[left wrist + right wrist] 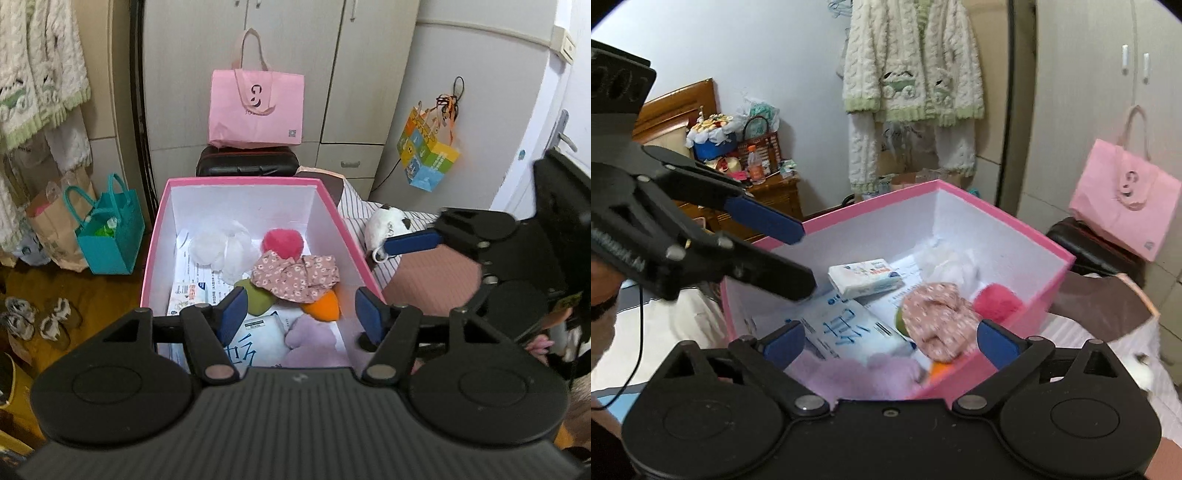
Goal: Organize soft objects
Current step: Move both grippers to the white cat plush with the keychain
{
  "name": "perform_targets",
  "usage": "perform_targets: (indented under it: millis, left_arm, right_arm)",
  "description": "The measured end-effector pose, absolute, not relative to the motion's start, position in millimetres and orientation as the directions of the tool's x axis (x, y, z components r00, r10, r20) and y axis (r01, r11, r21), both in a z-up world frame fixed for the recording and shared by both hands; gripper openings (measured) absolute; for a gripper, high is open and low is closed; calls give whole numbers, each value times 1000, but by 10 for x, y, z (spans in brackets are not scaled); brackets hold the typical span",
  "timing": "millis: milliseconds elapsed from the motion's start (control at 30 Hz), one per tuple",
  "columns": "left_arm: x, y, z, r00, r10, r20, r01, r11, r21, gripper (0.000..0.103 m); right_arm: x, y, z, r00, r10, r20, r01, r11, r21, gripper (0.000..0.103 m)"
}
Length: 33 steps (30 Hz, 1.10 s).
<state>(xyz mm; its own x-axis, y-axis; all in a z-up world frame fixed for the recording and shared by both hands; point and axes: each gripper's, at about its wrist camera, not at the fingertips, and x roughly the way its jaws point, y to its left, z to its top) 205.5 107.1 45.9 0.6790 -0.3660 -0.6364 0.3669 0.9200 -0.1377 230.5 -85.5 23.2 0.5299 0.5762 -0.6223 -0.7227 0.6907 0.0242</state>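
A pink box (157,236) with a white inside stands on the bed and holds soft things: a white mesh puff (221,247), a red pompom (282,242), a floral cloth (295,275), a green piece (255,295), an orange piece (323,306), a lilac plush (312,341) and tissue packs (866,277). My left gripper (301,314) is open and empty above the box's near end. My right gripper (890,341) is open and empty over the box's near corner (960,373). A white and black plush (384,221) lies on the bed, right of the box.
A pink tote (256,107) sits on a dark suitcase (247,162) behind the box, before wardrobe doors. A teal bag (110,232) and paper bag stand on the floor at left, with shoes (37,321). A knit cardigan (912,62) hangs on the wall. A cluttered nightstand (768,188) stands at left.
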Motion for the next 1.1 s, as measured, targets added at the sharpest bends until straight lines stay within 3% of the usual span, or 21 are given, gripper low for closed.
perform_targets:
  millis: [300, 600, 833, 1100]
  left_arm:
    - [1880, 575, 613, 670, -434, -602, 445, 884, -141, 64]
    - [1894, -41, 555, 653, -525, -546, 501, 840, -208, 64]
    - [1976, -527, 348, 705, -490, -513, 458, 867, -198, 63]
    - [2363, -907, 22, 755, -388, -528, 326, 922, -211, 62]
  right_arm:
    - [1876, -1698, 348, 637, 559, -530, -651, 759, 18, 101]
    - [1828, -2251, 181, 672, 515, -532, -575, 816, 63, 101]
    - [1931, -2436, 45, 697, 486, -527, -580, 814, -17, 94]
    - [2319, -2499, -207, 700, 494, -516, -606, 793, -64, 94]
